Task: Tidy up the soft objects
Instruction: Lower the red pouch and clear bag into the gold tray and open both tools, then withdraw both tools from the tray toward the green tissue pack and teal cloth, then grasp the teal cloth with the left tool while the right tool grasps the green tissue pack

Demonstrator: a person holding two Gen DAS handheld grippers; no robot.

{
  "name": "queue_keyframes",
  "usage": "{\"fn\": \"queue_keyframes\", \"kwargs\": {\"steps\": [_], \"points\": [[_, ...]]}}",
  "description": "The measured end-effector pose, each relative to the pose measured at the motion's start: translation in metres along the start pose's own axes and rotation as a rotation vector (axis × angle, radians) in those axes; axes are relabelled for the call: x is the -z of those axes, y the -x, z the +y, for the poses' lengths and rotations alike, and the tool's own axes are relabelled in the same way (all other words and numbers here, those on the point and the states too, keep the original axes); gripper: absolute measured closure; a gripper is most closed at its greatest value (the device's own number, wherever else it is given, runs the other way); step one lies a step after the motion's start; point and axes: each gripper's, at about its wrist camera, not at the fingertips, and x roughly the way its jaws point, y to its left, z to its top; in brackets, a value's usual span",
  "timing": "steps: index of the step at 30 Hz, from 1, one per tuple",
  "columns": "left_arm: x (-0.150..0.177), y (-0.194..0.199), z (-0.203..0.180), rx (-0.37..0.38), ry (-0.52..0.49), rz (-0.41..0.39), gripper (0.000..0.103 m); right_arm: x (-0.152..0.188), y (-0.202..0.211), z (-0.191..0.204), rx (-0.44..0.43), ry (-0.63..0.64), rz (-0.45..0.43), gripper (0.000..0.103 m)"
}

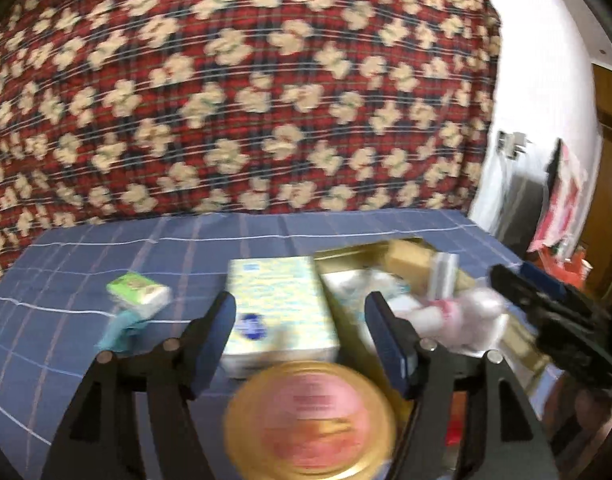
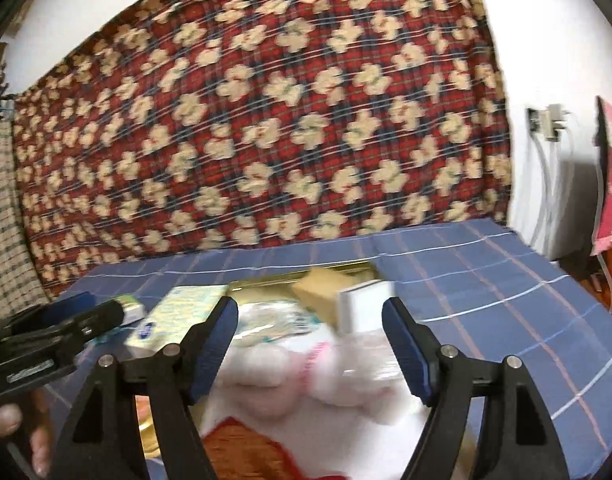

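Mostly the blue checked cloth (image 1: 86, 264) on the counter lies bare at the left of the left wrist view and at the right of the right wrist view, giving room there; its far edge meets a hanging red plaid fabric (image 1: 234, 80) with cream flower shapes. A shallow gold tray (image 1: 354, 254) sits right of centre in the left view, crowded. The left hand-held gripper (image 1: 300, 320) has its jaws apart, gripping nothing; between them, lower centre, lie a rectangular pale yellow tissue pack (image 1: 278, 312) and, nearer, a blurred round gold lid (image 1: 310, 420) with a pink label. A small green-topped packet (image 1: 140, 292) rests well apart at the left. The right hand-held gripper (image 2: 310, 324) is likewise open and empty; a fluffy white and pink plush toy (image 2: 306, 380) lies directly below and between its blue pads, in the tray, with a small white box (image 2: 362, 304) and a tan block (image 2: 322, 284) just behind.
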Motion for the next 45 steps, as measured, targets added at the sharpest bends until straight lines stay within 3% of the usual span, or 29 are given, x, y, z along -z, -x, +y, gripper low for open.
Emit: {"fn": "queue_keyframes", "kwargs": {"steps": [6, 9, 12, 18, 24, 26, 31, 36, 42, 45], "points": [[0.003, -0.015, 0.067, -0.182, 0.054, 0.026, 0.035, 0.001, -0.007, 0.032, -0.117, 0.022, 0.025, 0.027], [0.007, -0.033, 0.100, -0.264, 0.067, 0.084, 0.035, 0.003, -0.013, 0.053, -0.171, 0.034, 0.045, 0.027], [0.012, -0.053, 0.123, -0.295, 0.059, 0.152, 0.037, 0.003, -0.020, 0.078, -0.238, 0.056, 0.070, 0.026], [0.019, -0.084, 0.145, -0.257, 0.057, 0.243, 0.038, 0.000, -0.037, 0.120, -0.311, 0.113, 0.115, 0.026], [0.025, -0.105, 0.151, -0.235, 0.050, 0.314, 0.057, -0.007, -0.054, 0.153, -0.346, 0.152, 0.158, 0.026], [0.024, -0.107, 0.159, -0.188, 0.089, 0.333, 0.095, -0.009, -0.061, 0.164, -0.347, 0.171, 0.178, 0.026], [0.020, -0.096, 0.165, -0.171, 0.078, 0.304, 0.098, -0.018, -0.080, 0.189, -0.355, 0.216, 0.225, 0.026], [0.017, -0.073, 0.184, -0.221, 0.113, 0.241, 0.098, -0.026, -0.113, 0.207, -0.371, 0.212, 0.306, 0.026], [0.023, -0.073, 0.215, -0.256, 0.193, 0.243, 0.098, -0.029, -0.163, 0.241, -0.398, 0.178, 0.426, 0.026], [0.023, -0.069, 0.223, -0.266, 0.214, 0.220, 0.098, -0.023, -0.179, 0.270, -0.365, 0.272, 0.448, 0.026]]}}
